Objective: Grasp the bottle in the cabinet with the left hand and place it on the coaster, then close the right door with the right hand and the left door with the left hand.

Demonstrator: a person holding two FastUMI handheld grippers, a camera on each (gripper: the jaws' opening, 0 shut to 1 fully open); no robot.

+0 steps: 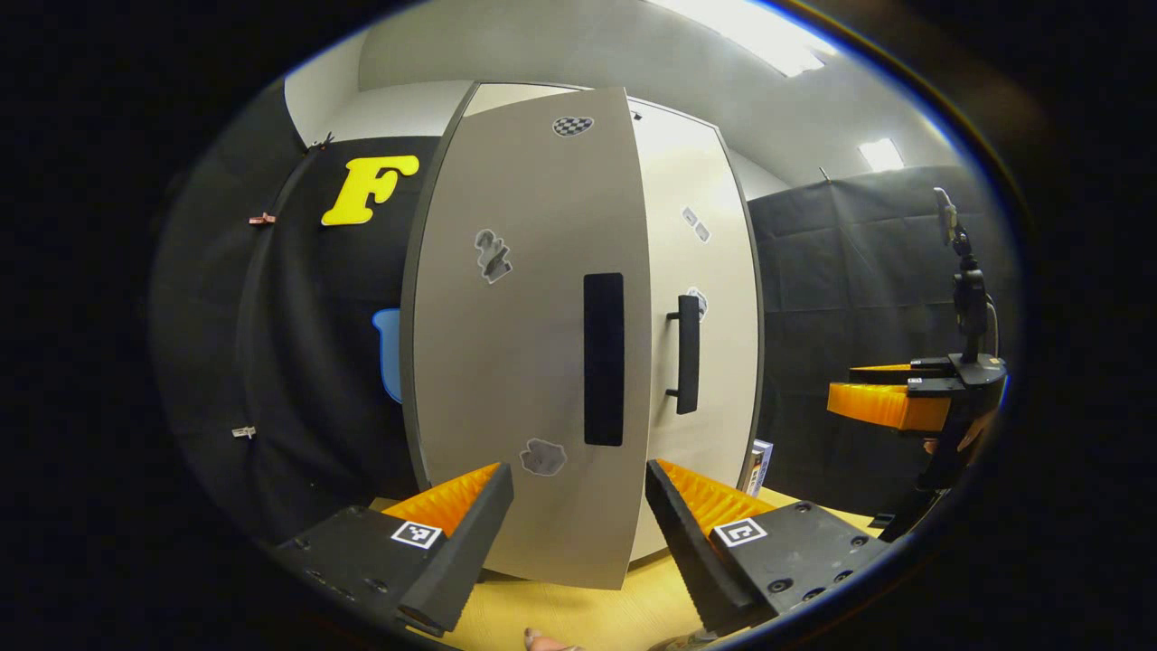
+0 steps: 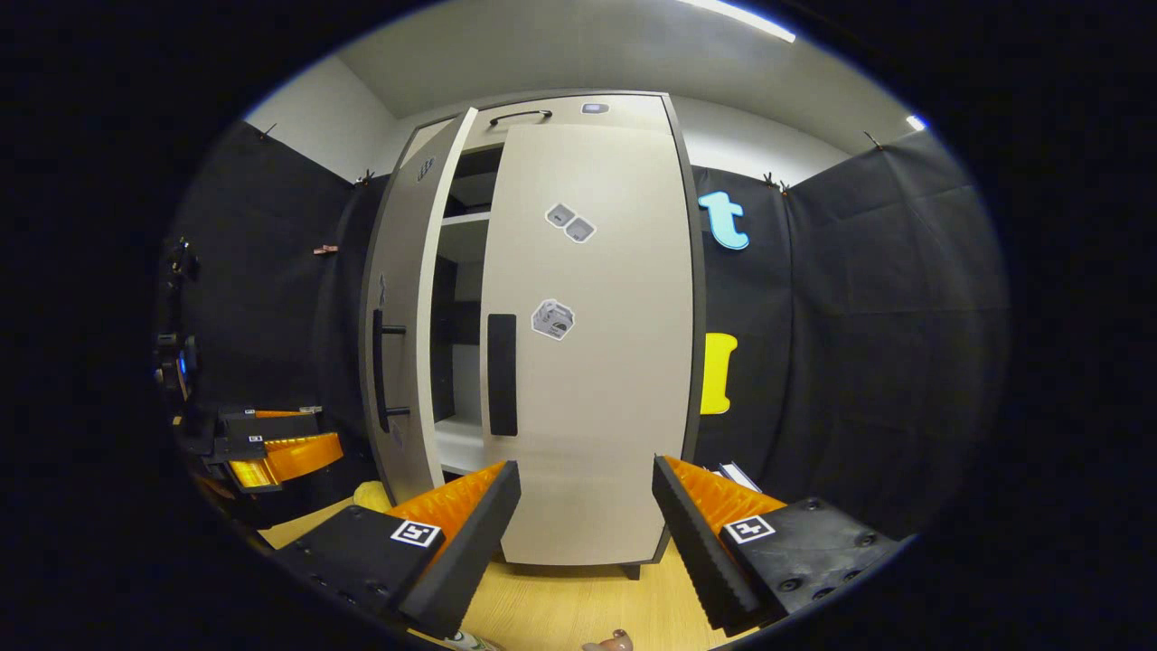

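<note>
A tall, pale cabinet [image 2: 587, 344] stands on a light wooden table [image 2: 560, 606] inside a booth walled with black cloth.

In the left gripper view, the left gripper [image 1: 578, 515] sits low in the foreground with its two fingers spread wide apart and nothing between them. It faces the cabinet's left door [image 1: 529, 344], which stands swung partly out toward the camera. A flat dark handle [image 1: 604, 359] runs vertically near that door's free edge. Behind it, the right door [image 1: 700, 298] looks close to flush with the cabinet front and carries a dark bar handle [image 1: 687, 354]. Far to the right, well apart from the cabinet, the right gripper [image 1: 881, 398] hovers in the air; whether it is open cannot be told from there.

In the right gripper view, the right gripper [image 2: 586, 515] also has its fingers spread wide and holds nothing. It faces the right door [image 2: 592, 344]. The left door [image 2: 407, 334] is angled open, and the gap between the two doors shows pale shelves [image 2: 465, 221] inside. The left gripper [image 2: 271, 452] appears at the far left, low, near the table.

The bottle and the coaster cannot be made out in either view.
</note>
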